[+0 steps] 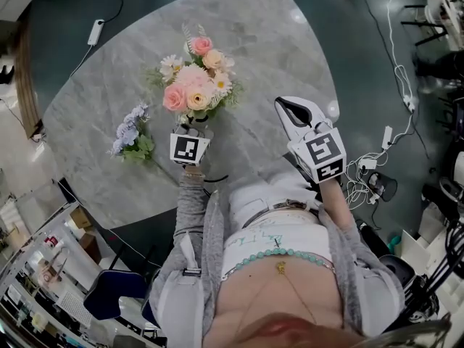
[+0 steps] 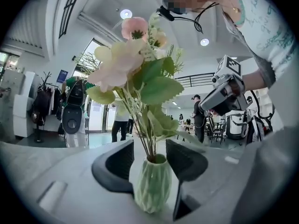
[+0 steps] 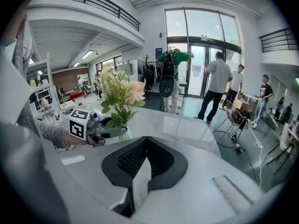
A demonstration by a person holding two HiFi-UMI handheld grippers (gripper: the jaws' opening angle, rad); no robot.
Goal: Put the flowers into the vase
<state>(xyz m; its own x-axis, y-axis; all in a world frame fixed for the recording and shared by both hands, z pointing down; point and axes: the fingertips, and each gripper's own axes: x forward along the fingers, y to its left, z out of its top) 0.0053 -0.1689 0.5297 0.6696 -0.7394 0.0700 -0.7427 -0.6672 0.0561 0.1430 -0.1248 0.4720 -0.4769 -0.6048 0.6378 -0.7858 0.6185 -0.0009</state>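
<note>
The left gripper [image 1: 193,129] is clamped on the ribbed green vase [image 2: 153,185]. Its own view shows a jaw pressed to each side, a grip which the bouquet [image 1: 194,85] hides in the head view. The pink and cream flowers stand in the vase, stems rising between the jaws. The right gripper [image 3: 145,146], empty with jaws together, hangs apart to its right. Only the head view shows a pale blue flower sprig [image 1: 130,138] lying on the marble table [image 1: 275,42], left of the left gripper

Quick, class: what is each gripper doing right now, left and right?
Left gripper: closed on the green vase.
Right gripper: closed, holding nothing.
</note>
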